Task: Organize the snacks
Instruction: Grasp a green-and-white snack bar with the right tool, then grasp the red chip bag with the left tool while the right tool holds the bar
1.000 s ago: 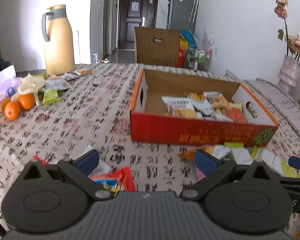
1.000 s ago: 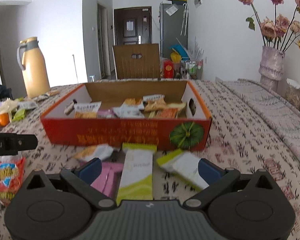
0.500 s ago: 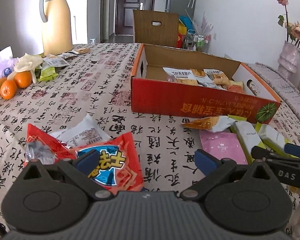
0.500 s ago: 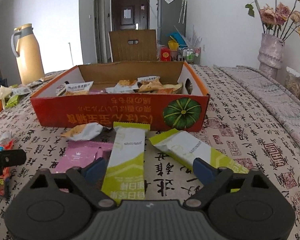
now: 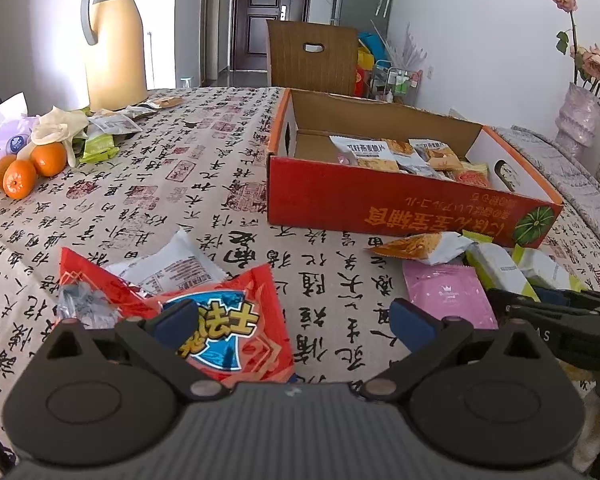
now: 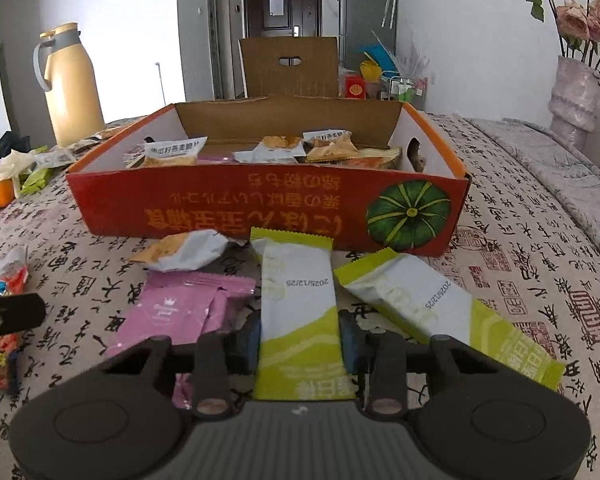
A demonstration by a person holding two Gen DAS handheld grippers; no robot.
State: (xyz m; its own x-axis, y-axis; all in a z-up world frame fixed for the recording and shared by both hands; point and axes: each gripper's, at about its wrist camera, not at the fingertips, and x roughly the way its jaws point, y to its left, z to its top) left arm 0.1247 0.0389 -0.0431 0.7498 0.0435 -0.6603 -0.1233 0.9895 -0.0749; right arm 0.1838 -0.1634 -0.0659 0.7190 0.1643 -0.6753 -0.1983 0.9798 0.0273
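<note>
Your right gripper [image 6: 299, 338] is closing its jaws on a green-and-white snack bar [image 6: 298, 304], blue pads against both its edges, on the patterned tablecloth [image 6: 520, 264] just in front of the red cardboard box [image 6: 260, 210] of snacks. A second green bar [image 6: 428, 304] and a pink packet [image 6: 180, 310] flank it. Your left gripper [image 5: 294, 322] hovers with jaws spread wide over a red crisp packet [image 5: 236, 320], gripping nothing.

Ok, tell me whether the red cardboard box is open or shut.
Open: the red cardboard box has no lid over it, and the snack packets inside show from above.
</note>
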